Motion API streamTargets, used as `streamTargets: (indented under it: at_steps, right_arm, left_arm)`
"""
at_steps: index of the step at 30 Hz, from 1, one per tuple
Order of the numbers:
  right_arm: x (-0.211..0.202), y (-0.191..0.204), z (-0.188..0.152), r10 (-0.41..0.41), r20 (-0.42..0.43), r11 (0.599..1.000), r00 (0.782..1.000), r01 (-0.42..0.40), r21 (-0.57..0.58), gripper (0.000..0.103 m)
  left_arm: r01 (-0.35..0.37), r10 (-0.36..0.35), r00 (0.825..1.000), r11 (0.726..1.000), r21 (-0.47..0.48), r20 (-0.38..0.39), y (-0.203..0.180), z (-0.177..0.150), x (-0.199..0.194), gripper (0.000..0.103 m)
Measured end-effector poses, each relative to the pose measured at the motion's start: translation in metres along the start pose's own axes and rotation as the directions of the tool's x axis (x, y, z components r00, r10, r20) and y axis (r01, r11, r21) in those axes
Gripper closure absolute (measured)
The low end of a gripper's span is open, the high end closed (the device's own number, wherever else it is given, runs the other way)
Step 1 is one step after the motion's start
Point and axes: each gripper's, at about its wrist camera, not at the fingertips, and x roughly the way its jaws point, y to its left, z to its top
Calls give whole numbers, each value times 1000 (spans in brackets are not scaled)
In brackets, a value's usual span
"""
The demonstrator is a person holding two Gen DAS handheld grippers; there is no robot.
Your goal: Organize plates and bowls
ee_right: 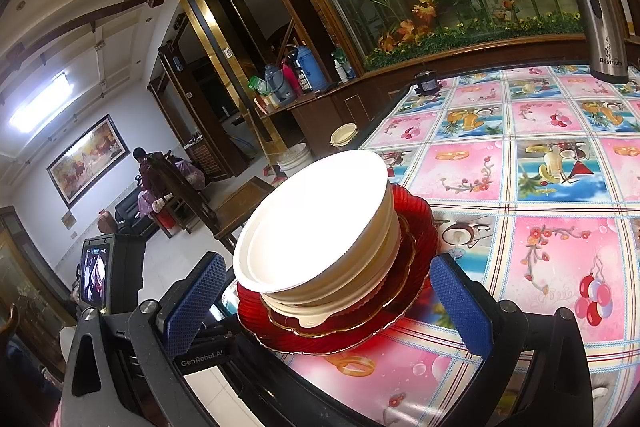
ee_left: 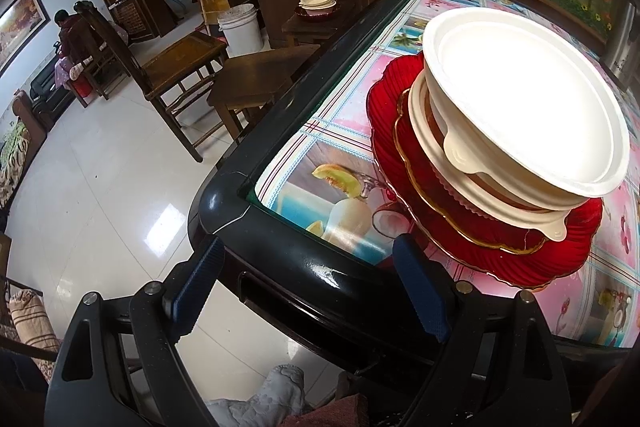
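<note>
Both claws, left claw (ee_left: 308, 291) and right claw (ee_right: 328, 303), gape wide, holding nothing, by stacked white bowls (ee_right: 316, 227) on red glass plates (ee_right: 420, 227) on the flowery-cloth surface (ee_right: 540, 187) above a shiny white tiled floor (ee_left: 100, 195).

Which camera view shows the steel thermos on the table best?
The right wrist view: the steel thermos stands upright at the table's far edge. The left wrist view shows only a blurred sliver at its right border.

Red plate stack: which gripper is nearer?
Right. The right gripper is open with the red plate stack between its fingers; the left gripper is open over the table edge, stack off to its right.
</note>
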Motion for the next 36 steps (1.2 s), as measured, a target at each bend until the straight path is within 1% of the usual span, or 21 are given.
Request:
streamTargets:
  at_steps: [5, 13, 36]
  right_arm:
    - [0, 0, 0, -1, 1, 1000, 1000, 1, 0, 0]
    - [0, 0, 0, -1, 0, 1000, 1000, 1, 1, 0]
    - [1, 0, 1, 1, -6, 1000, 1000, -1, 1, 0]
  left_arm:
    - [-8, 8, 1000, 1000, -1, 11, 0, 1, -2, 16]
    - [-37, 36, 998, 999, 18, 51, -2, 1, -7, 16]
    - [-45, 44, 998, 999, 27, 44, -4, 2, -5, 16]
